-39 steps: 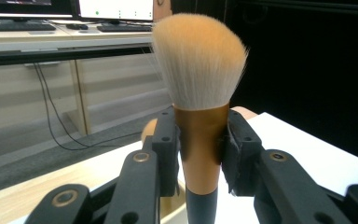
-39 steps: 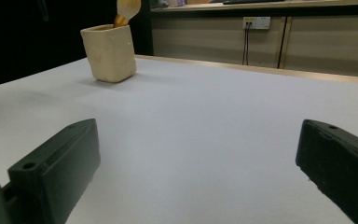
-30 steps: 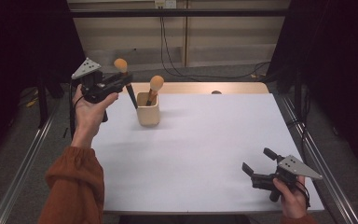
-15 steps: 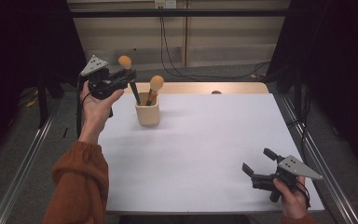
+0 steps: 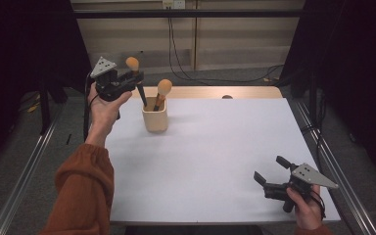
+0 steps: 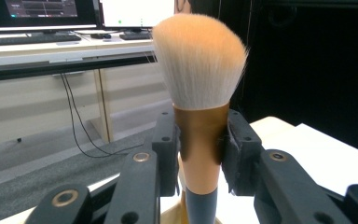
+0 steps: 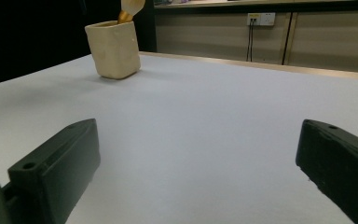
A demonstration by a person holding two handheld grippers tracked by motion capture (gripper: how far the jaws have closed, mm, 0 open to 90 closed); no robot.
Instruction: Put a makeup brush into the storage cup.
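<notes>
My left gripper (image 5: 133, 78) is raised at the far left of the table, shut on a makeup brush (image 5: 133, 63) with orange bristles. Its dark handle slants down toward the cream cup (image 5: 155, 115). In the left gripper view the pads (image 6: 235, 154) press on the brush's copper ferrule (image 6: 200, 144), bristles up. A second brush (image 5: 163, 89) stands in the cup, head up. My right gripper (image 5: 270, 172) rests low at the near right of the table, open, nothing between its jaws. In the right gripper view the cup (image 7: 113, 48) stands far off to the left.
A white sheet (image 5: 215, 152) covers the table, with a wooden strip (image 5: 225, 92) along its far edge. Metal rails (image 5: 29, 171) run along both sides. Cables (image 5: 176, 54) hang by the back wall. Monitors and a keyboard sit on a desk (image 6: 51, 37) behind.
My left hand has carried the brush rightward and slightly down, closer to the cup. The right gripper has stayed where it was.
</notes>
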